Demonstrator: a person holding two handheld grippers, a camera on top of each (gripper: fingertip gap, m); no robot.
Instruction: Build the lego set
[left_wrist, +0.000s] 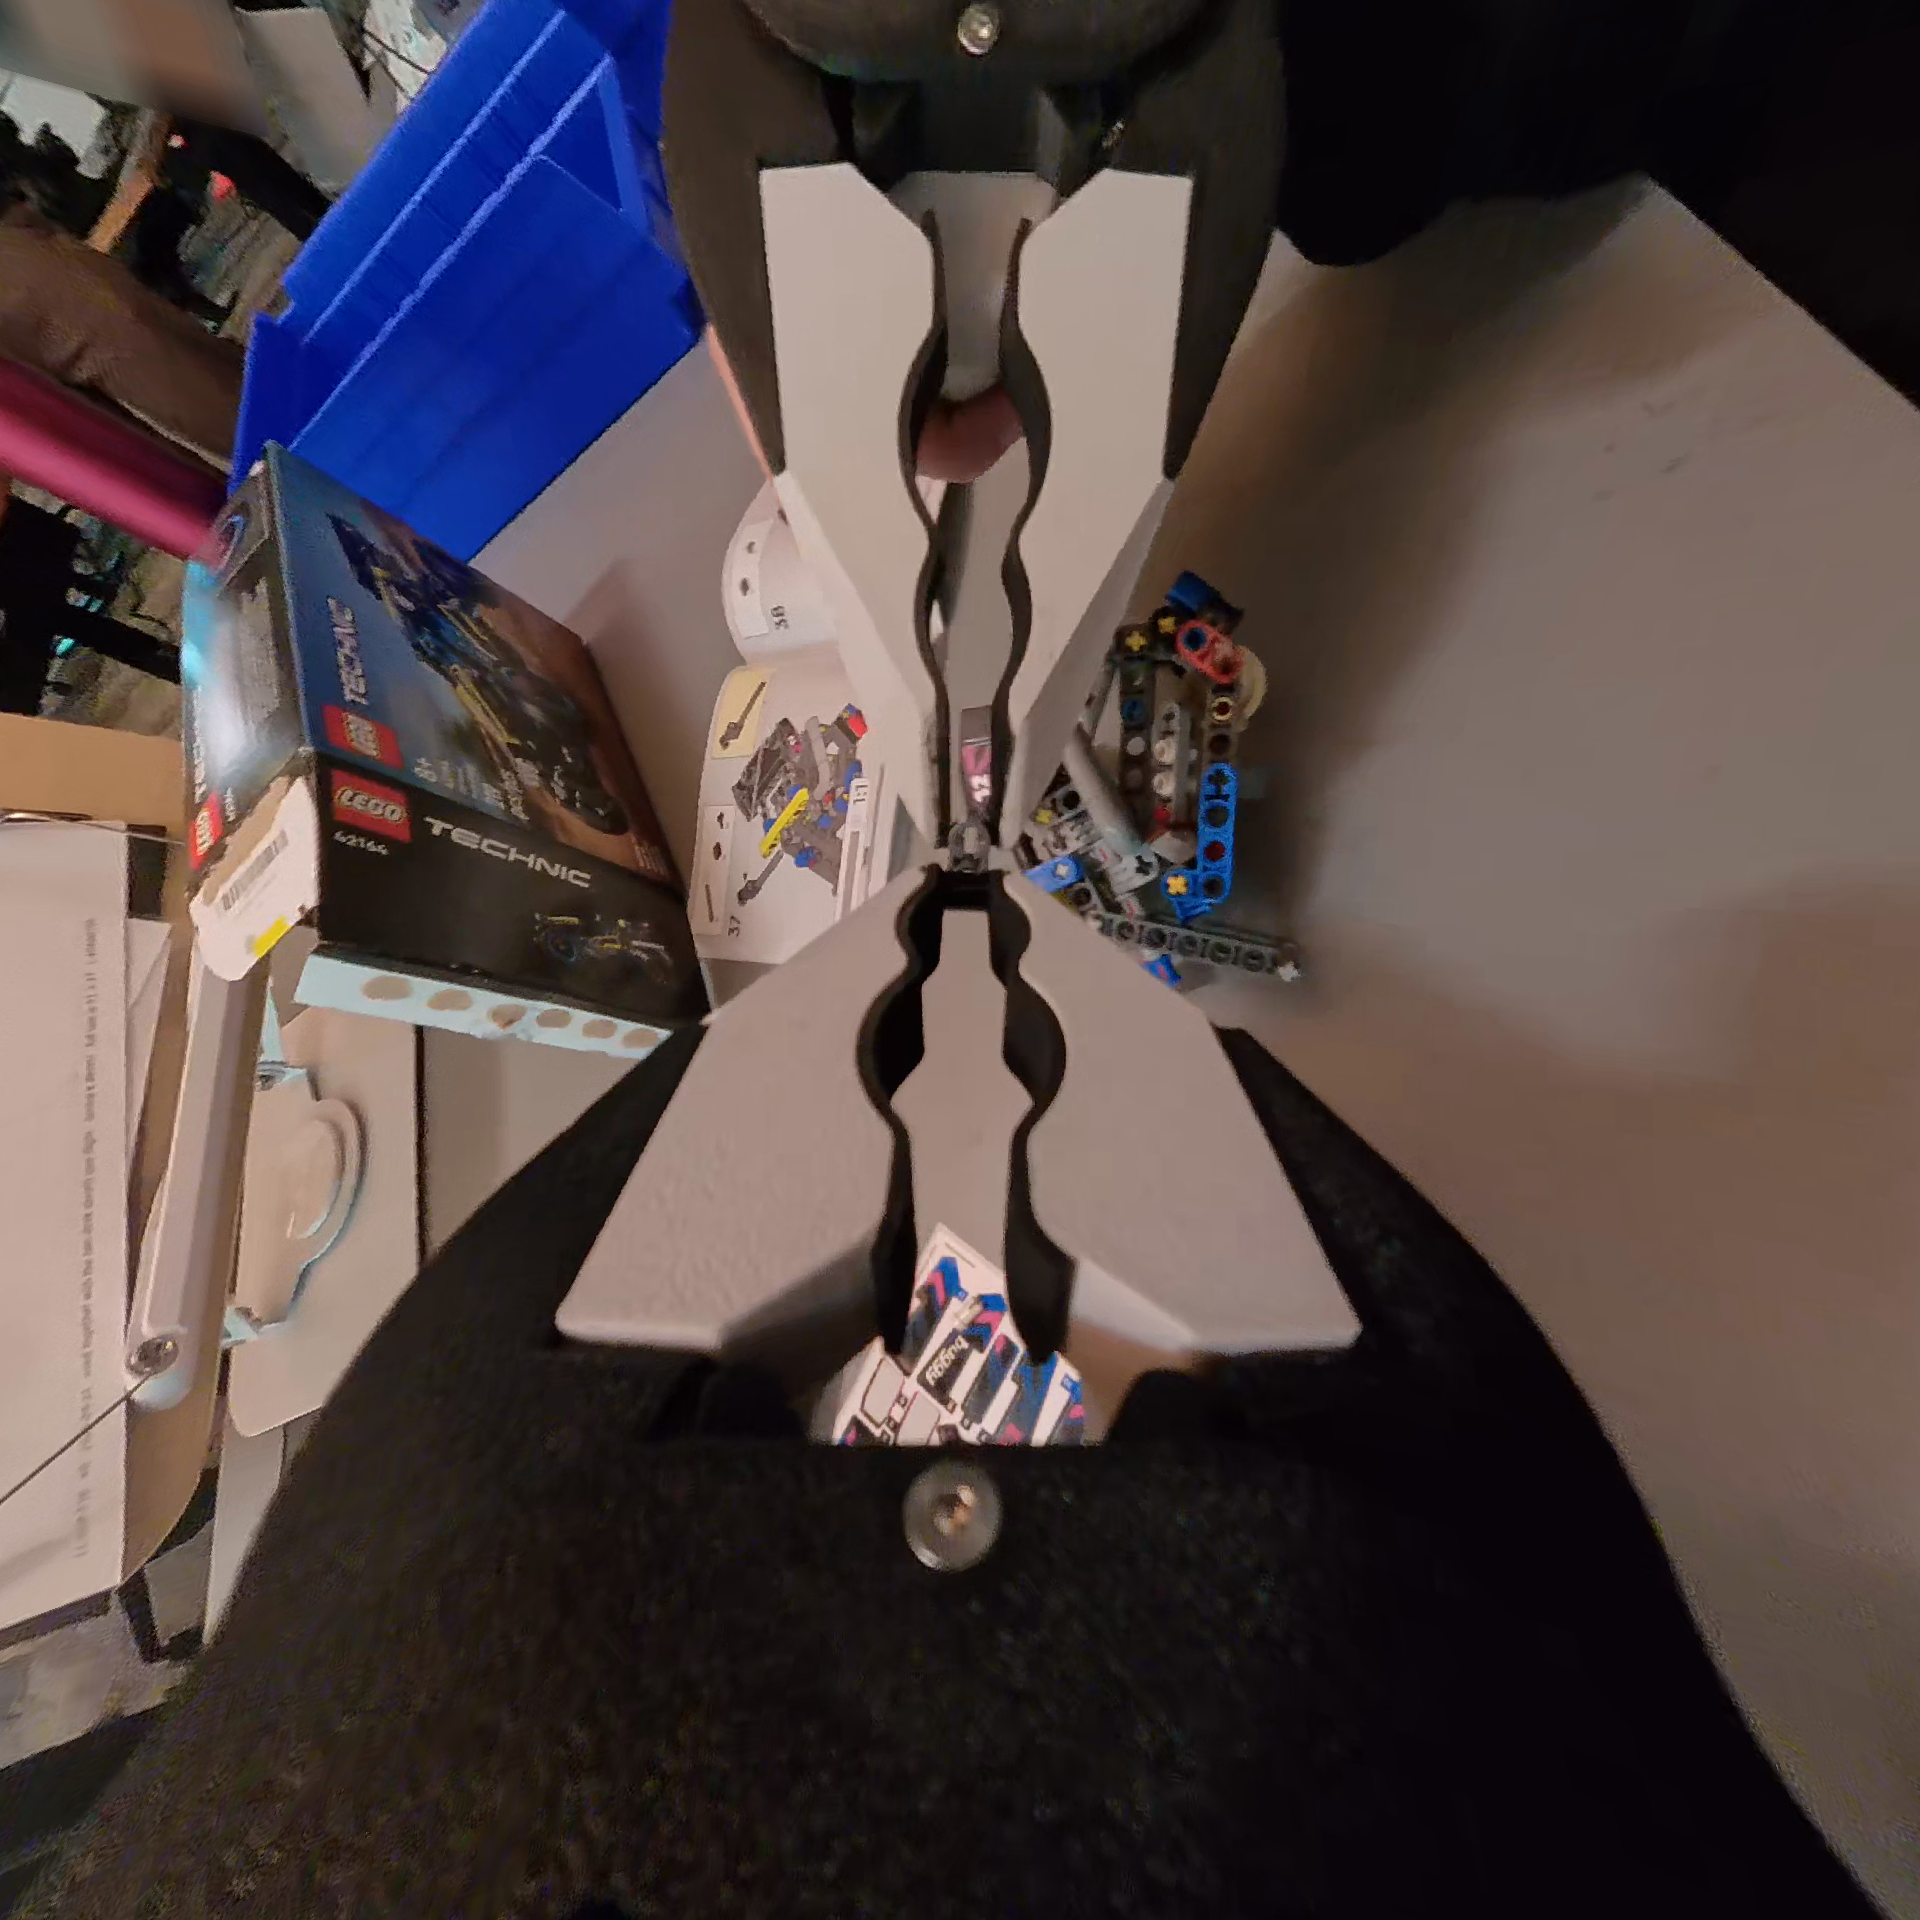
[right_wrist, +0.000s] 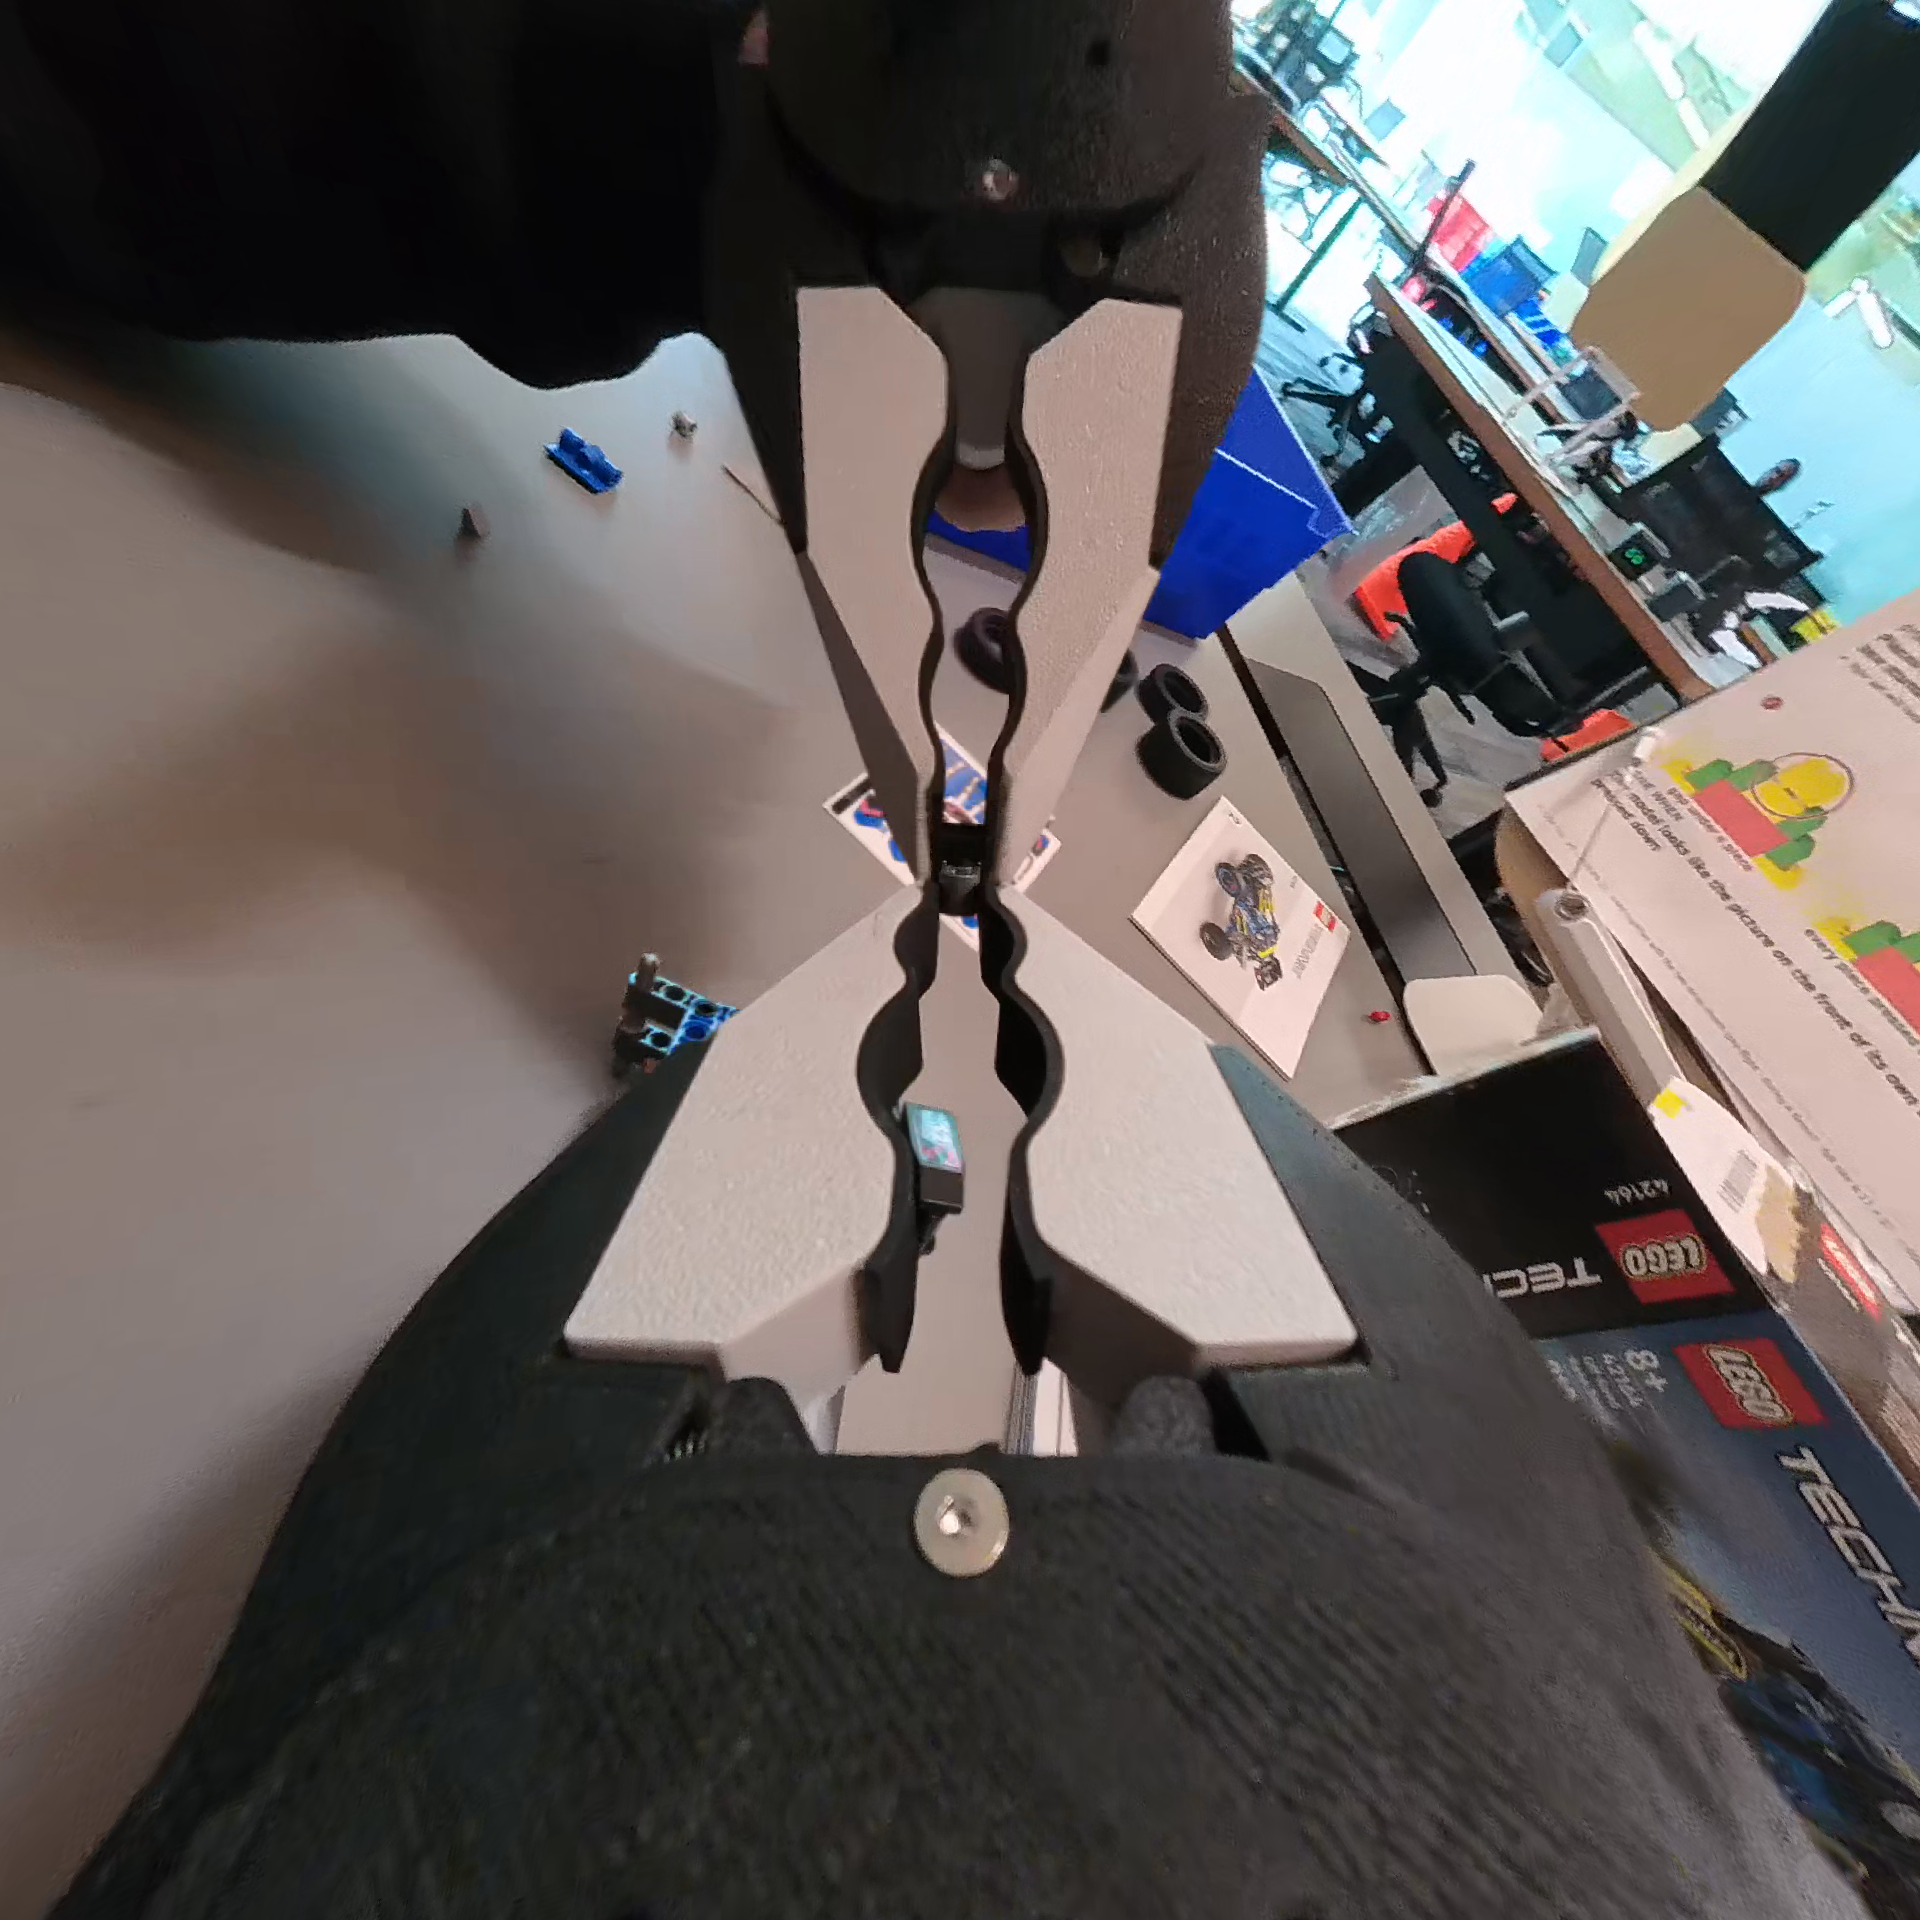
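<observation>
Plastic, tiny, stiff and light: the left gripper (left_wrist: 971, 868) and right gripper (right_wrist: 961, 888) both pinch one small grey peg (left_wrist: 968, 840) end to end.

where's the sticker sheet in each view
Left wrist view: the sticker sheet shows low in the middle, between the near fingers.
Right wrist view: it lies on the table at mid-frame, partly hidden by the far hand-held gripper's fingers.
Shared landmark: the toy set box, left in one view, lower right in the other.
</observation>
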